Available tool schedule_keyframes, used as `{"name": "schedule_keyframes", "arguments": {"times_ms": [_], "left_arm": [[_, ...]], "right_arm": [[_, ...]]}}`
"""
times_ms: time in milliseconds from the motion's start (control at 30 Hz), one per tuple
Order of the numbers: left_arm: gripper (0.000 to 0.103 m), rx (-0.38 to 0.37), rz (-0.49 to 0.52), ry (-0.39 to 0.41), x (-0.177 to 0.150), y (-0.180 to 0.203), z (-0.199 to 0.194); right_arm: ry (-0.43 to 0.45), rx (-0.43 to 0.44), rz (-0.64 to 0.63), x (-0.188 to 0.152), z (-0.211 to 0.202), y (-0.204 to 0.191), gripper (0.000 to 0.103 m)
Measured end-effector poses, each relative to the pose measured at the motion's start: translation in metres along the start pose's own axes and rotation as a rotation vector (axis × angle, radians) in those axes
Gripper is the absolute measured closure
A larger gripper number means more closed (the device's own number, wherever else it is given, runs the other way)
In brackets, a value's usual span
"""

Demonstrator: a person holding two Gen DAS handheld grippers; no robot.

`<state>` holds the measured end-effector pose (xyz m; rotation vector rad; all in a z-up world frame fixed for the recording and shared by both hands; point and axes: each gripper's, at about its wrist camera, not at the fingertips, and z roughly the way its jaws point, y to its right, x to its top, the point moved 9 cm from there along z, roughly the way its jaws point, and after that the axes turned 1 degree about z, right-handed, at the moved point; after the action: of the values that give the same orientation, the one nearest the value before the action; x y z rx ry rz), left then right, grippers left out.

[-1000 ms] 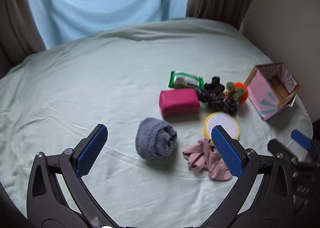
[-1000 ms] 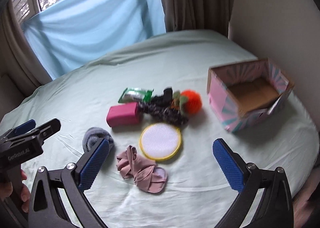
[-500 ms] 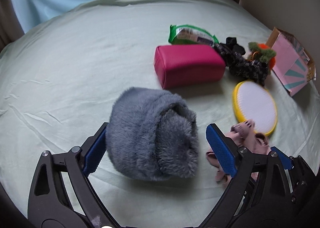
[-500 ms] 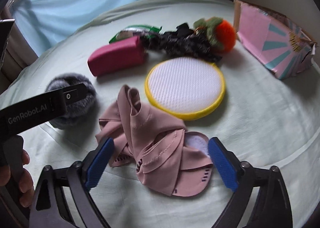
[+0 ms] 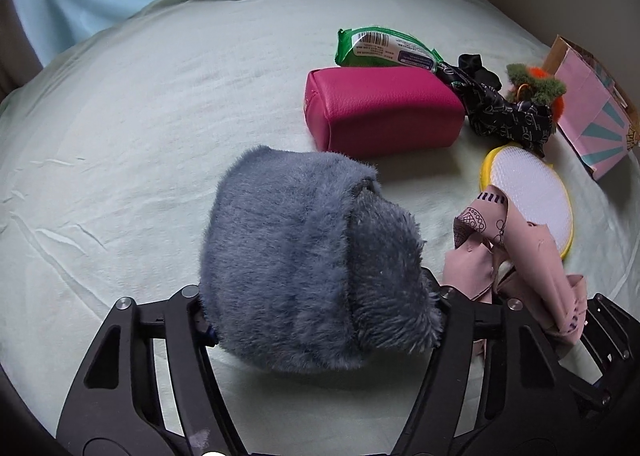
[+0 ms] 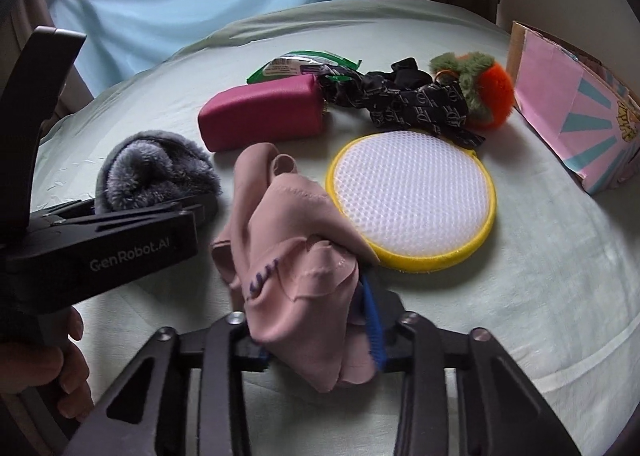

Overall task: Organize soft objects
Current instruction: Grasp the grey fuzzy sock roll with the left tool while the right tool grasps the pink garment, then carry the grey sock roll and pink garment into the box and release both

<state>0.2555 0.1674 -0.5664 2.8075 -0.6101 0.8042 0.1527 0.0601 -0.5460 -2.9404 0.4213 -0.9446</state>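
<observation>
My left gripper is shut on a rolled grey fluffy cloth, whose fur hides the pads; it also shows in the right wrist view. My right gripper is shut on a crumpled pink cloth, which shows in the left wrist view at right. Both bundles sit low over the pale green bed sheet. The pink cloth overlaps the edge of a round yellow-rimmed white mesh pad.
Behind lie a magenta pouch, a green wipes packet, a black patterned scarf and an orange and green plush. An open pink cardboard box stands at the right by the wall. Curtains hang behind.
Both grippers moved down and forward onto the cloths and closed: the left on the grey fluffy cloth, the right on the pink cloth, now bunched up.
</observation>
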Motion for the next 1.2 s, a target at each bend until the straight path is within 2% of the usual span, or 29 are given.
{"name": "schedule_keyframes", "arguments": {"times_ms": [67,400,700,967,1200], "left_arm": [[0.041,0.002,-0.005,0.005,0.003,0.0,-0.006],[0.041,0.038,-0.017,0.066,0.034,0.014,-0.065],[0.04,0.089,-0.048,0.131,0.084,0.045,-0.15],[0.04,0.138,-0.133,0.18,0.133,0.097,-0.218],[0.04,0.146,-0.226,0.199,0.174,0.173,-0.239]], "right_arm": [[0.004,0.025,0.012,0.005,-0.004,0.0,0.078],[0.058,0.054,-0.007,0.042,-0.052,0.009,0.078],[0.129,0.097,-0.045,0.104,-0.132,0.034,0.078],[0.18,0.172,-0.1,0.171,-0.205,0.086,0.078],[0.19,0.187,-0.133,0.225,-0.238,0.169,0.078]]}}
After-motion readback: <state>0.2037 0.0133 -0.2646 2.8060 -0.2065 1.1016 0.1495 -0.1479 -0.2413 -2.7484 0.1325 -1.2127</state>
